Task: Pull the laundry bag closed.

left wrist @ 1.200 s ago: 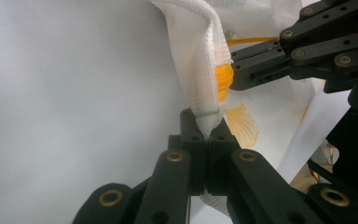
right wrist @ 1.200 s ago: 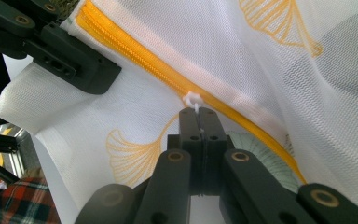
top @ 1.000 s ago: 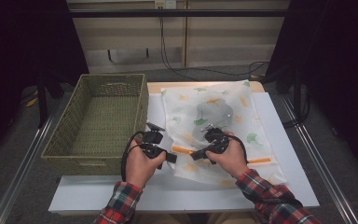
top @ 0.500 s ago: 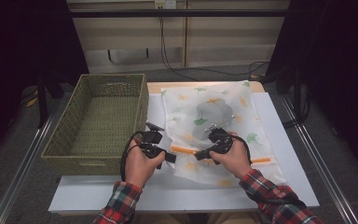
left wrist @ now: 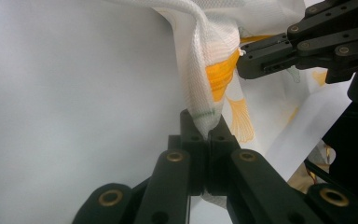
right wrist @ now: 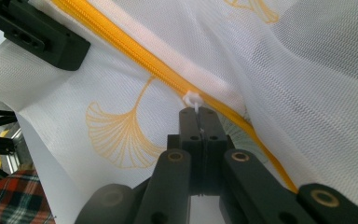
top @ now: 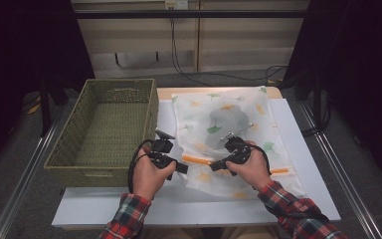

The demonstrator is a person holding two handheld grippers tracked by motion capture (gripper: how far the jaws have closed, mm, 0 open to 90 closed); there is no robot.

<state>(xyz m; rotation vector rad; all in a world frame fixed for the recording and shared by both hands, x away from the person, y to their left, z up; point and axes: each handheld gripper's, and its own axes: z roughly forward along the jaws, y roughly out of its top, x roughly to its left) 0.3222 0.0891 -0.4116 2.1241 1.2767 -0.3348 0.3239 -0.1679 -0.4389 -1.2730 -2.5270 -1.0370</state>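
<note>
The left tool (left wrist: 208, 135) is pinching a gathered fold of the white mesh laundry bag (top: 234, 134), its jaws closed tight on the fabric. The right tool (right wrist: 198, 114) is gripping the small white zipper pull (right wrist: 192, 99), jaws fully together, on the orange zipper (right wrist: 135, 51). In the high view the hands are covering both tips, so the grips are hard to make out there; a grey item (top: 225, 122) inside the bag is showing only as a blurred shape. Against half a second ago, both hands are sitting almost unchanged. The bag is lying on the white worktop (top: 308, 169), right of the woven basket (top: 104, 124), its near edge between the tools.
</note>
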